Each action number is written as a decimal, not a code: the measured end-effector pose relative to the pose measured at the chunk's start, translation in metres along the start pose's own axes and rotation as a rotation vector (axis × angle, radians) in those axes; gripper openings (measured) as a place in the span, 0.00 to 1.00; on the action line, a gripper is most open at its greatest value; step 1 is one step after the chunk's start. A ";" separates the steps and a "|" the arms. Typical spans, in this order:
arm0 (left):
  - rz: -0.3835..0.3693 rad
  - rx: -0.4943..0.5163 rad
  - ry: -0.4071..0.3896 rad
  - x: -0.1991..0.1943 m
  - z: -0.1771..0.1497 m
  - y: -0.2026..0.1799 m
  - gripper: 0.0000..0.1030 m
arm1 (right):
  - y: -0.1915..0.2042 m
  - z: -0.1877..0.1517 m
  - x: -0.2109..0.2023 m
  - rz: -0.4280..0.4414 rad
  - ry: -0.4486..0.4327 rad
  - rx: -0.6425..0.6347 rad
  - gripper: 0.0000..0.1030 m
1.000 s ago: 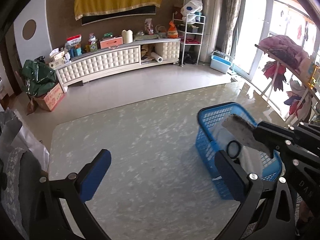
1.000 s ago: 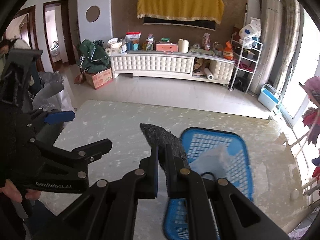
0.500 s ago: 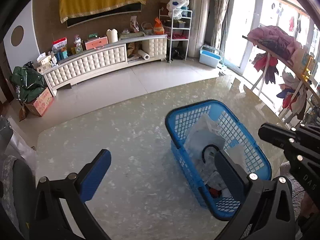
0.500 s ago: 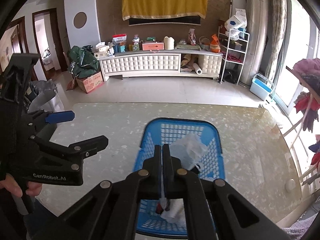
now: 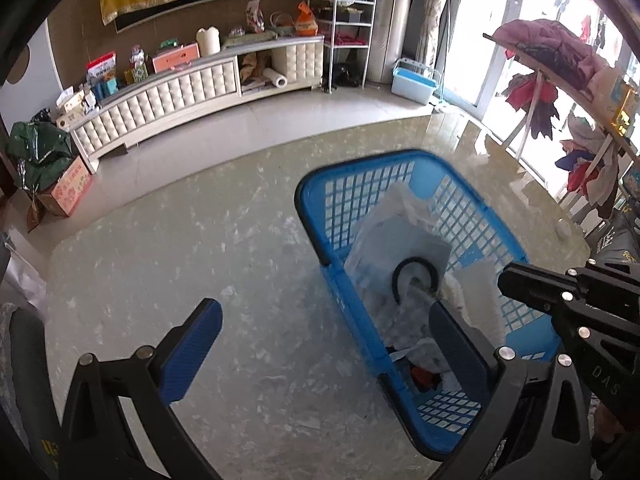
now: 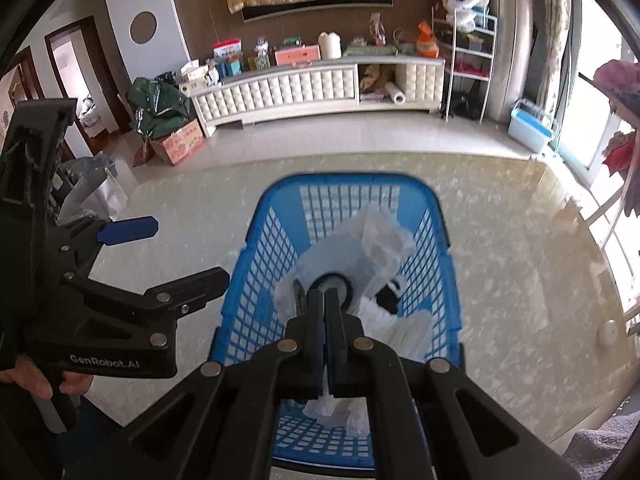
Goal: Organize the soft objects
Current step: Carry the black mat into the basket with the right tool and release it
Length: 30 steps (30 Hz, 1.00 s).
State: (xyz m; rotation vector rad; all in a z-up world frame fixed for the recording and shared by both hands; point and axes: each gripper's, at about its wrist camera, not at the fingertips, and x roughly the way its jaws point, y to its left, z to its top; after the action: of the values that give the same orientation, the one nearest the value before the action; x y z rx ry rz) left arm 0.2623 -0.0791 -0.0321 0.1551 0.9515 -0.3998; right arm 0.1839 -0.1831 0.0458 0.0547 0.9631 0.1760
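While both tools hang over the table, the blue basket (image 6: 256, 272) is the thing to orient by. Off to its left, the left gripper (image 5: 320, 332) is tipped steeply downward with its blue-padded fingers (image 5: 192, 344) spread wide apart and nothing in between; one pad sits over bare marble tabletop (image 5: 160, 240), the other just over the basket's left wall. From the right wrist view you can see a person's hand (image 6: 36, 380) wrapped around that tool's handle, left of the basket. Inside the basket sit crumpled clear plastic bags (image 6: 380, 240), a black ring (image 5: 414, 276) and something red near the close end. Right above the basket's middle, the right gripper (image 6: 325, 300) also angles down, fingers pressed together with no object pinched. It's right over the bags, can't tell if it touches them.
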 end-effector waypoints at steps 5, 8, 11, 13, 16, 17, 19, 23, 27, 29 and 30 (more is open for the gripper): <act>-0.006 -0.014 0.024 0.008 -0.009 0.003 1.00 | -0.002 -0.005 0.006 0.023 0.040 0.013 0.01; -0.010 -0.021 0.030 0.008 -0.012 0.004 1.00 | -0.002 -0.005 0.008 0.024 0.058 0.022 0.01; -0.024 -0.034 0.034 0.009 -0.013 0.006 1.00 | -0.003 -0.008 0.005 0.019 0.066 0.032 0.01; -0.025 -0.034 0.035 0.008 -0.016 0.006 1.00 | -0.003 -0.008 0.002 0.018 0.063 0.034 0.01; -0.028 -0.032 0.035 0.005 -0.019 0.005 1.00 | -0.004 -0.009 -0.001 0.013 0.058 0.033 0.01; -0.030 -0.031 0.033 0.004 -0.020 0.006 1.00 | -0.005 -0.010 -0.002 0.013 0.056 0.032 0.01; -0.032 -0.031 0.028 0.000 -0.022 0.005 1.00 | -0.005 -0.012 -0.007 0.010 0.050 0.030 0.01; -0.024 -0.013 0.011 -0.008 -0.025 0.000 1.00 | -0.003 -0.015 -0.009 0.008 0.041 0.024 0.01; -0.028 -0.015 -0.013 -0.020 -0.027 -0.002 1.00 | -0.002 -0.015 -0.016 -0.001 0.019 0.025 0.01; -0.038 -0.015 -0.030 -0.029 -0.029 -0.003 1.00 | -0.002 -0.015 -0.022 -0.010 0.003 0.017 0.01; -0.039 -0.011 -0.039 -0.033 -0.030 -0.004 1.00 | -0.001 -0.015 -0.023 -0.014 -0.004 0.012 0.02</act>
State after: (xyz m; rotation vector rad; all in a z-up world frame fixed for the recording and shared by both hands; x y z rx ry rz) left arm 0.2208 -0.0650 -0.0222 0.1185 0.9197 -0.4314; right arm 0.1590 -0.1890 0.0562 0.0595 0.9604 0.1568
